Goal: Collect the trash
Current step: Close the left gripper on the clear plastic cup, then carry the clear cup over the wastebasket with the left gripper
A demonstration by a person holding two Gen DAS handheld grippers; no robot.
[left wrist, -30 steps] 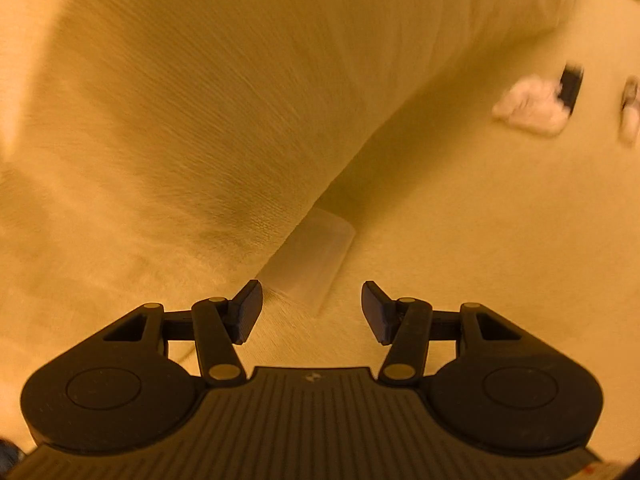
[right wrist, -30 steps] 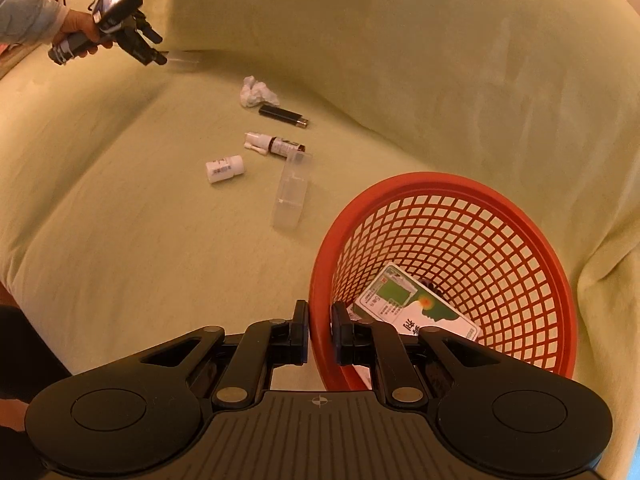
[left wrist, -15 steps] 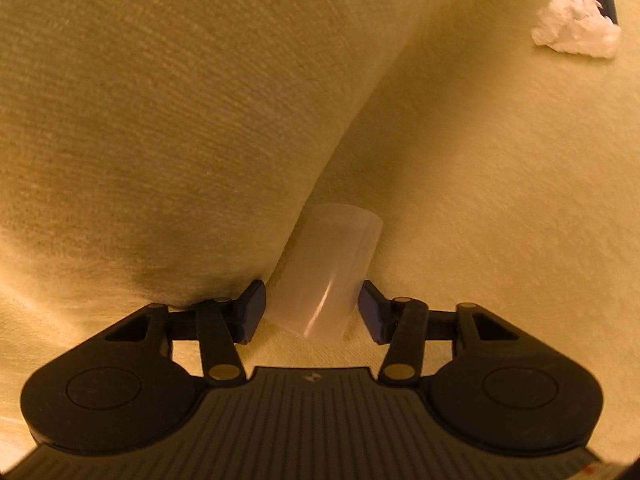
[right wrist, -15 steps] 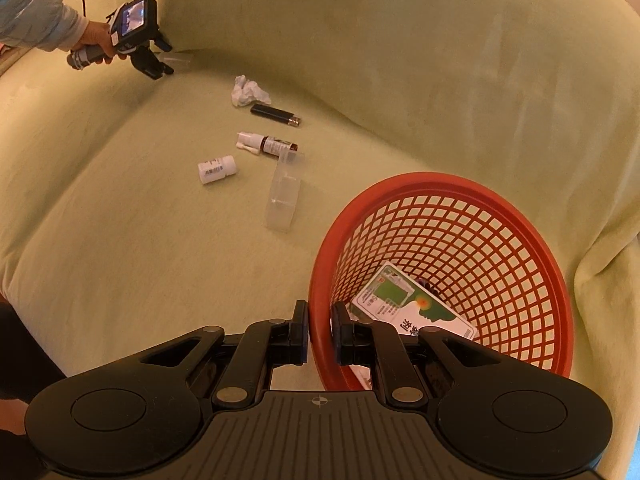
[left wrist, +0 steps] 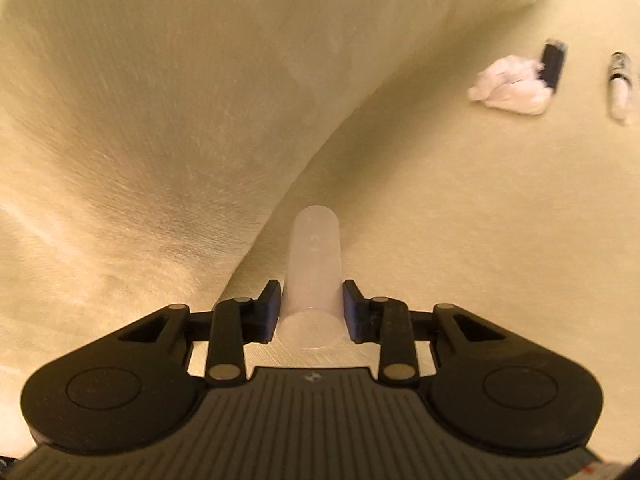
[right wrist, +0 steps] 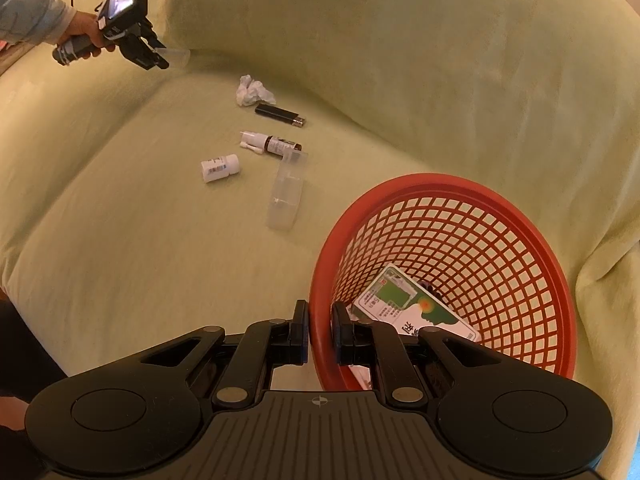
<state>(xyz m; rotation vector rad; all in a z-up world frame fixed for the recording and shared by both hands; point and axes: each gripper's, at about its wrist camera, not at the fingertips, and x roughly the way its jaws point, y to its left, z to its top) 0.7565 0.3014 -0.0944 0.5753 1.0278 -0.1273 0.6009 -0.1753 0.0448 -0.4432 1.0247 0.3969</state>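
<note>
Matt, finely woven cloth (left wrist: pixel 168 128) is lying under a frosted plastic tube (left wrist: pixel 314 276), crumpled paper (left wrist: pixel 510 88) and a glossy plastic mesh basket (right wrist: pixel 556 280).

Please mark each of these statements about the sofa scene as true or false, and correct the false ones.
1. The left gripper holds a clear plastic cup. True.
2. The right gripper grips the red basket by its rim. True.
3. The basket is empty. False: a printed box lies inside.
4. The black lighter lies inside the basket. False: it lies on the sofa cover, beside the crumpled tissue.
5. A small white bottle lies on its side. True.
</note>
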